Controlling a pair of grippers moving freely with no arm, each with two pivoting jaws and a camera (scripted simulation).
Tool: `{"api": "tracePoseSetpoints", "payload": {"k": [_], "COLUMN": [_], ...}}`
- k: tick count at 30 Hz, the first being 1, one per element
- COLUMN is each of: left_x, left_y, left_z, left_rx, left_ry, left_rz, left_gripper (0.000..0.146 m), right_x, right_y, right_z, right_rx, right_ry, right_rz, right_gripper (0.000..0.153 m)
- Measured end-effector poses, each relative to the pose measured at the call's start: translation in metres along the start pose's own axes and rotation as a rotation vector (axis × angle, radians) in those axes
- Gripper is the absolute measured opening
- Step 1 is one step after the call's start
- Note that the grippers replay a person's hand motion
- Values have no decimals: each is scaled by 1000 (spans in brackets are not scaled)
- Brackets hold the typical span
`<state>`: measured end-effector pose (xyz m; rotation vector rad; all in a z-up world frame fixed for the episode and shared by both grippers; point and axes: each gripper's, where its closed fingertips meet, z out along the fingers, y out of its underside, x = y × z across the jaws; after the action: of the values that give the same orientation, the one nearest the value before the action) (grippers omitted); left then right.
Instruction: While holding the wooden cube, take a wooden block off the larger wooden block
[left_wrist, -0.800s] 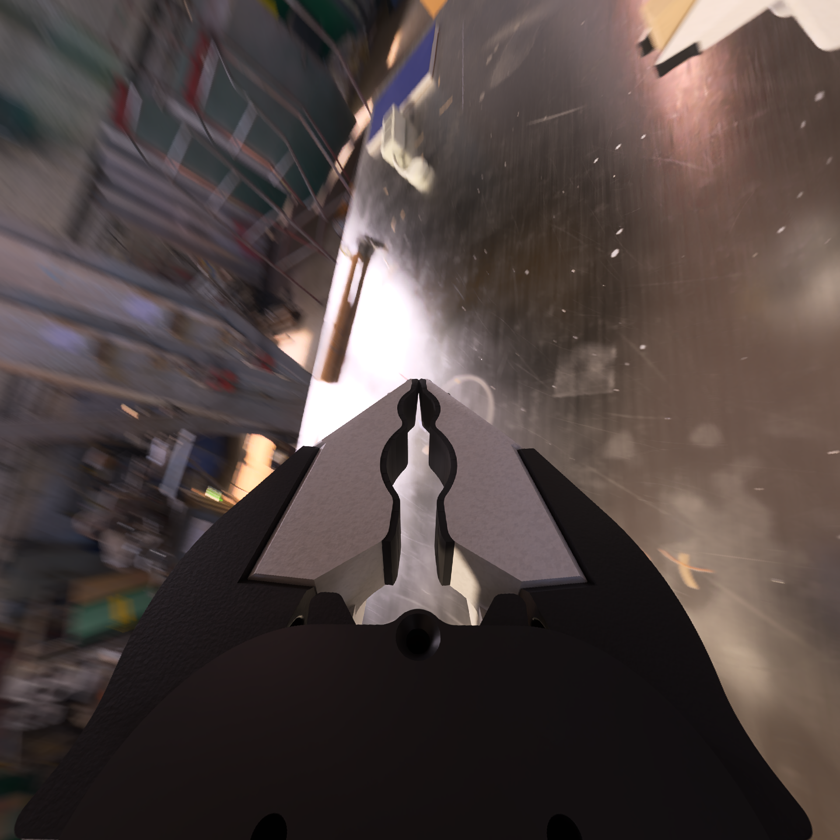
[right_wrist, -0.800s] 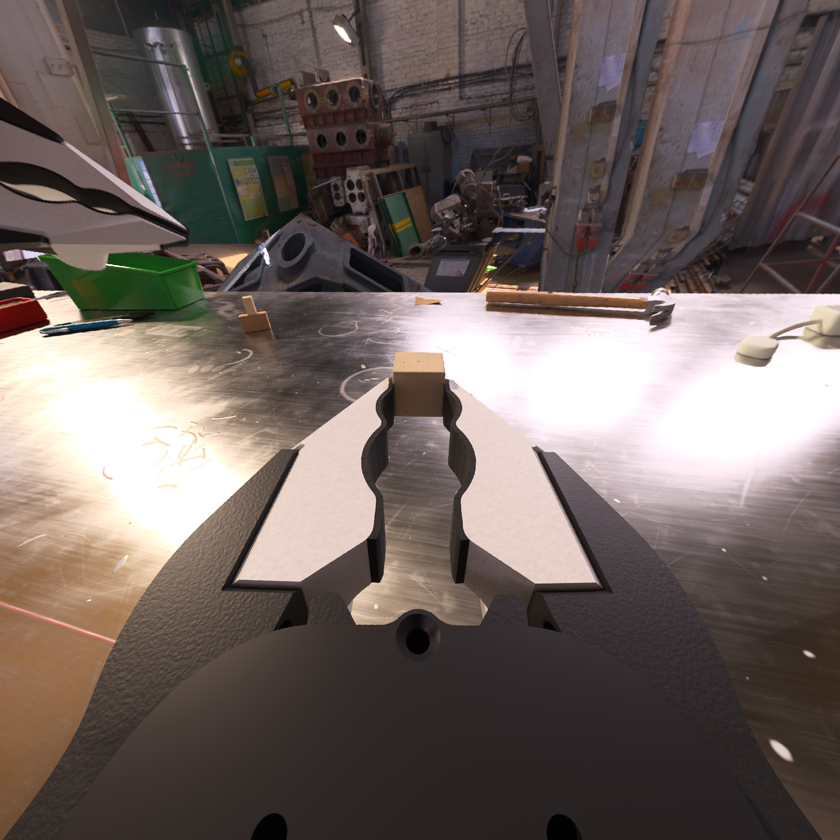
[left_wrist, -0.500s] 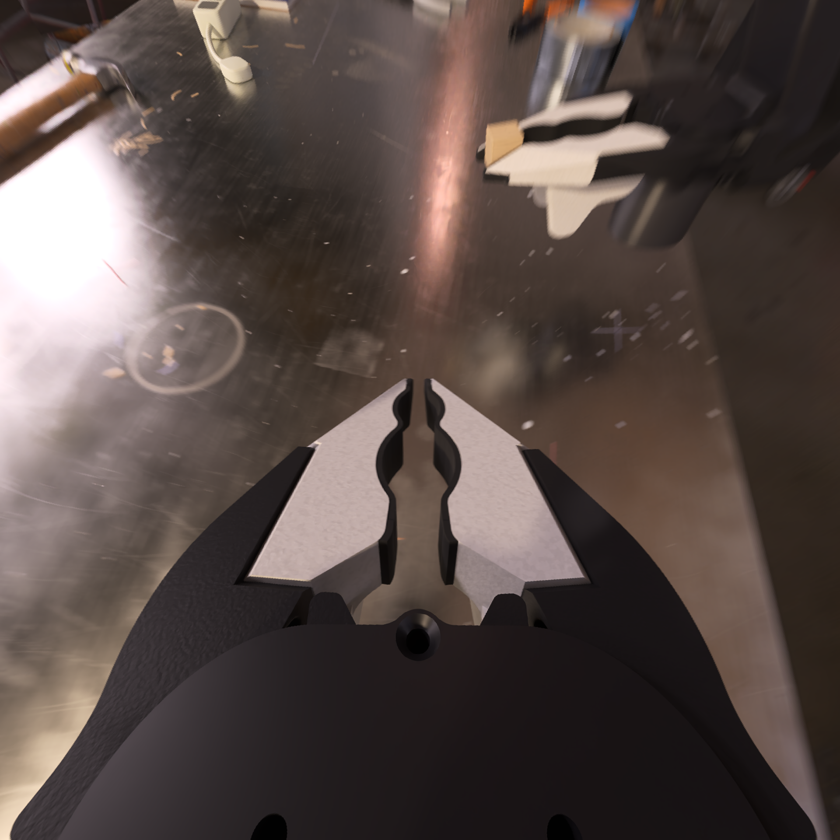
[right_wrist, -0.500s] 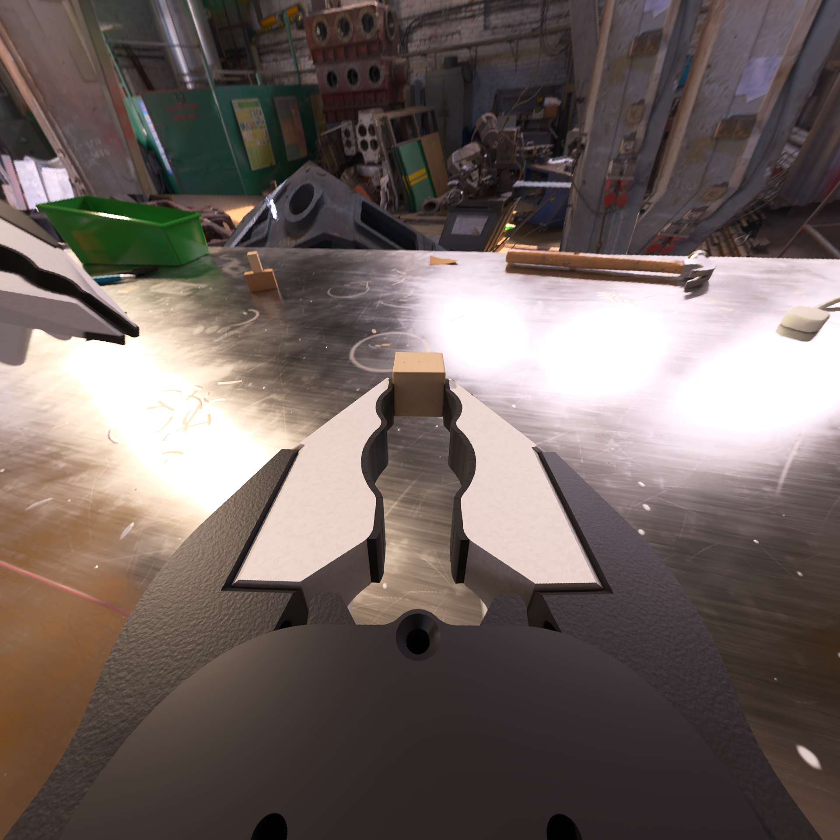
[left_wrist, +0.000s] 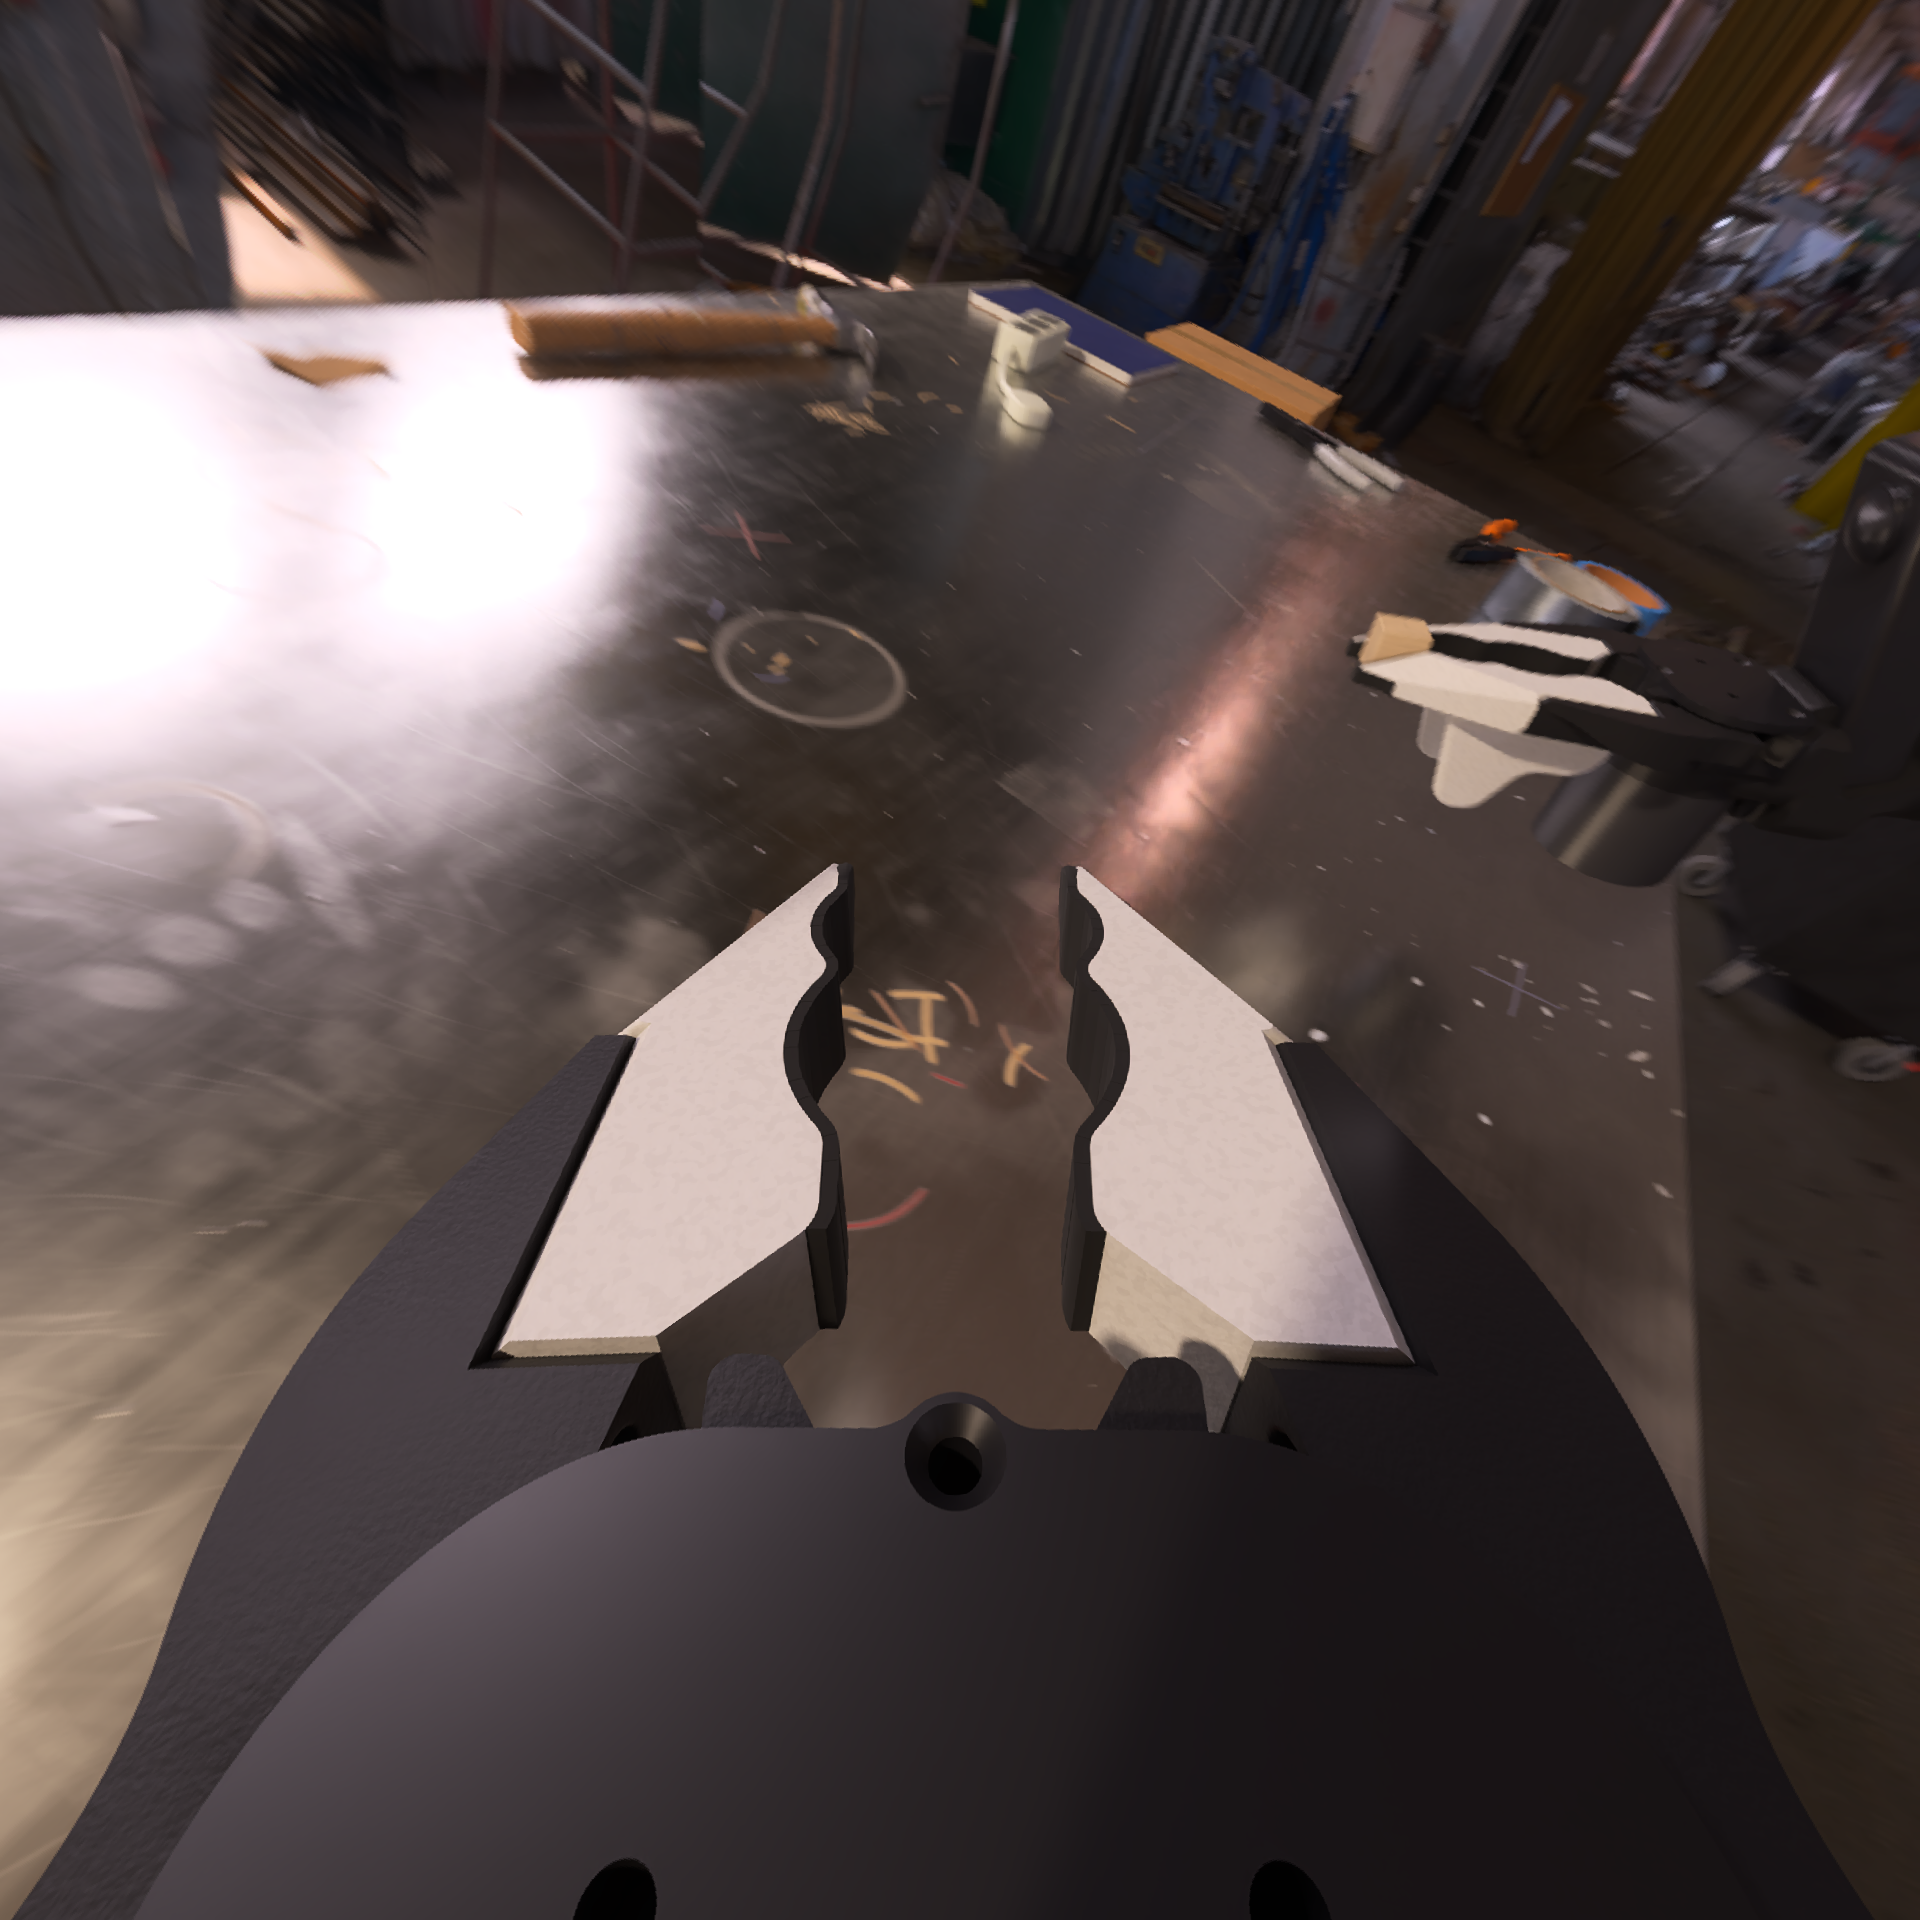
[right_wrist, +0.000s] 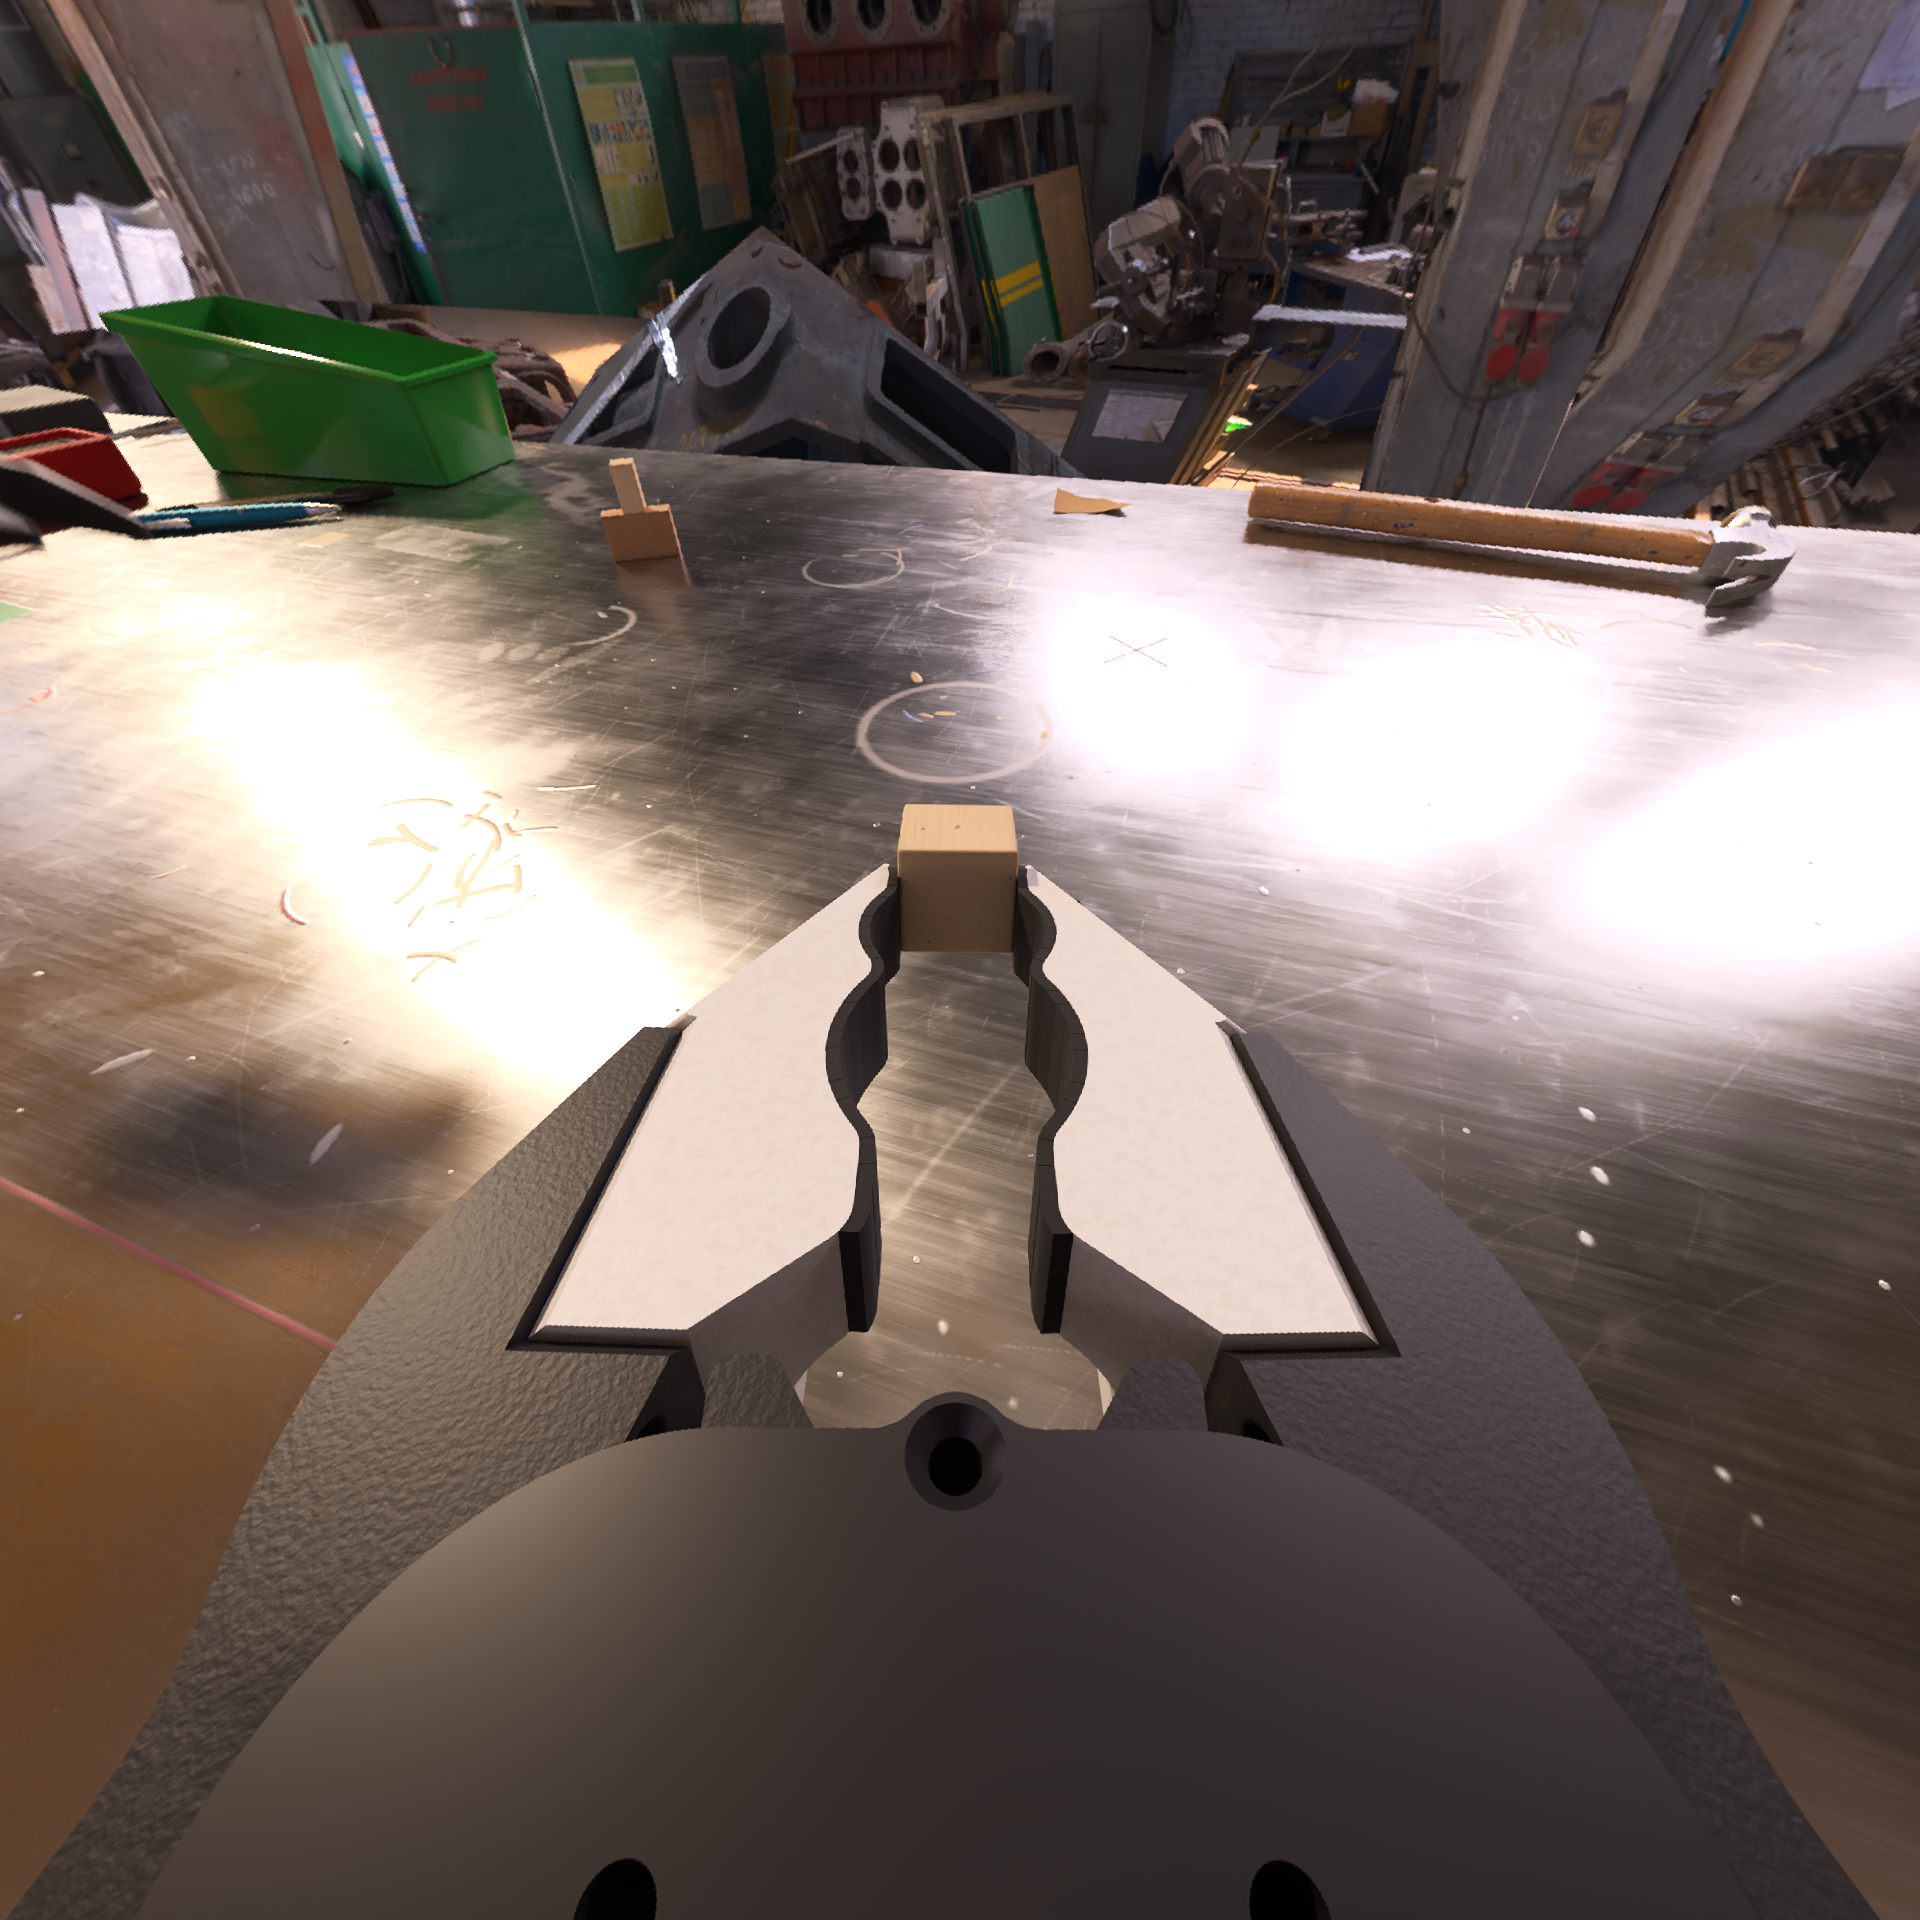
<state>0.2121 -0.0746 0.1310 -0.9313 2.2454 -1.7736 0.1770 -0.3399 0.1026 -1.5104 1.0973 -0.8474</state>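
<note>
My right gripper (right_wrist: 956, 902) is shut on the small wooden cube (right_wrist: 956, 857) and holds it above the metal table (right_wrist: 1351, 1039). Far ahead to the left, a thin wooden block (right_wrist: 627, 483) stands upright on the larger wooden block (right_wrist: 644, 535). My left gripper (left_wrist: 956, 883) is open and empty, low over the table. The stacked blocks do not show in the left wrist view. There the right gripper (left_wrist: 1397, 665) shows to the right with the cube (left_wrist: 1397, 636) at its tips.
A green bin (right_wrist: 312, 390), a red box (right_wrist: 73, 462) and a pen (right_wrist: 239, 511) lie at the back left near the blocks. A hammer (right_wrist: 1507, 530) lies at the back right. A paint can (left_wrist: 1579, 597) and a white object (left_wrist: 1023, 364) stand at the table's edges.
My left gripper has opened from shut and swung round sharply, leaving the right wrist view. My right gripper has tilted down a little, cube still held.
</note>
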Motion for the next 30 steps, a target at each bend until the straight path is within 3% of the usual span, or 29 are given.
{"api": "tracePoseSetpoints", "payload": {"k": [3, 7, 12, 19, 25, 27, 30], "left_x": [-27, -108, -227, -305, -337, -342, -349], "left_y": [-33, -64, -83, -73, -40, -38, -48], "left_z": [-22, -35, -3, 79, 97, 100, 96], "left_rx": [-5, -179, -458, -753, -916, -905, -876], "left_ry": [-85, -326, -502, -385, -379, -360, -442], "left_rz": [98, 296, 398, 374, 391, 381, 494], "left_gripper": [39, 39, 42, 42, 38, 31, 17], "right_x": [-2, -5, -4, 3, 11, 12, 13], "right_y": [1, 5, 6, 9, 12, 13, 14], "right_z": [3, 7, 14, 15, 8, 6, 5], "right_rx": [-6, -19, -30, -40, -43, -45, -47], "right_ry": [-5, -13, -26, -9, 11, 13, 16], "right_rz": [-7, -30, -10, 13, 48, 55, 54], "right_gripper": [20, 20, 20, 20, 20, 20, 20]}}
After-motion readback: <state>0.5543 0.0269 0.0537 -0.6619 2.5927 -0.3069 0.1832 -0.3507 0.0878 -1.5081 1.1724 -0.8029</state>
